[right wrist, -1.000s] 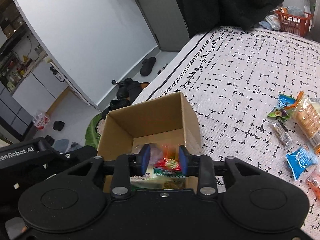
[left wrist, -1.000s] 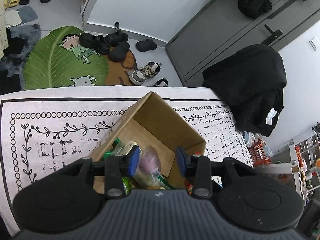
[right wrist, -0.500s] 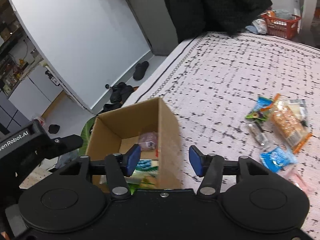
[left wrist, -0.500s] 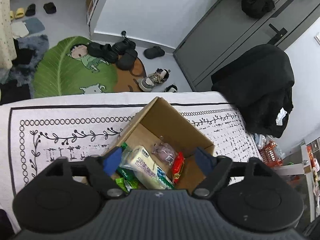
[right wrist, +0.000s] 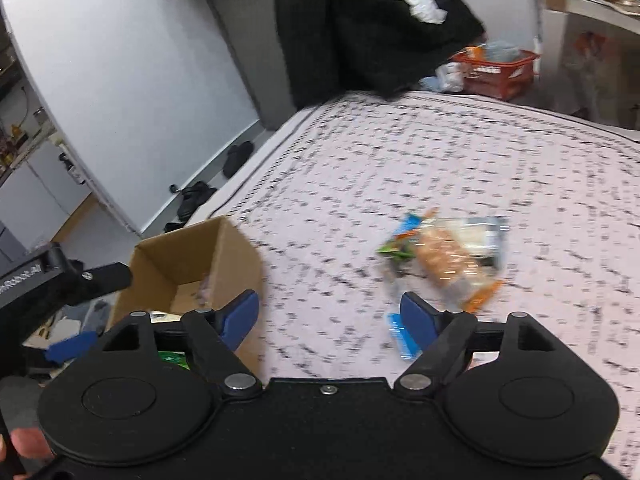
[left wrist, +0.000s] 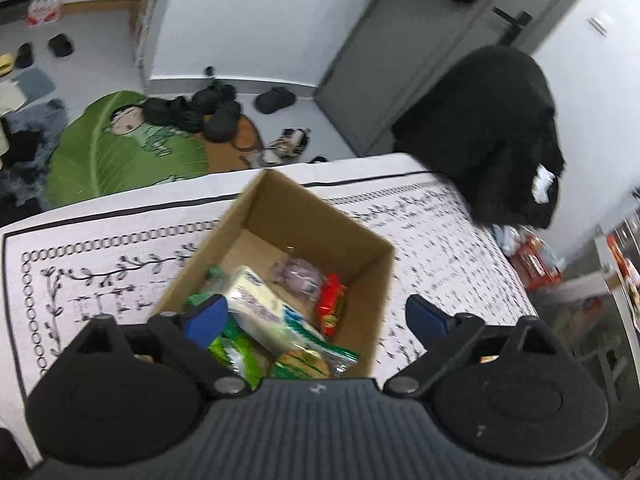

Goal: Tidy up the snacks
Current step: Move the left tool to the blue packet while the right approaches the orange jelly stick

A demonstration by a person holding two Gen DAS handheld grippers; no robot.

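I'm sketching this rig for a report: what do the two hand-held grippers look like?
Both look alike: the left hand-held gripper and right hand-held gripper have black plastic bodies, two round discs, silver pivot screws, angled black arms and blue finger pads. The left's body is ribbed grey-black; the right's is smooth black.

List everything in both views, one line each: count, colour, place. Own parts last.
cardboard box: one, brown, open, on the bed cover
snacks in box: several, cream, green, red and pinkish packets
loose snacks: a blurred cluster, orange, blue, green, on the cover to the right of the box
bed cover: one, white with black print
leaf rug: one, green, floor
shoes: several, mostly black, floor
black garment: one, hanging beyond the bed
basket: one, red, floor
left tongs: open, above box
right tongs: open, empty
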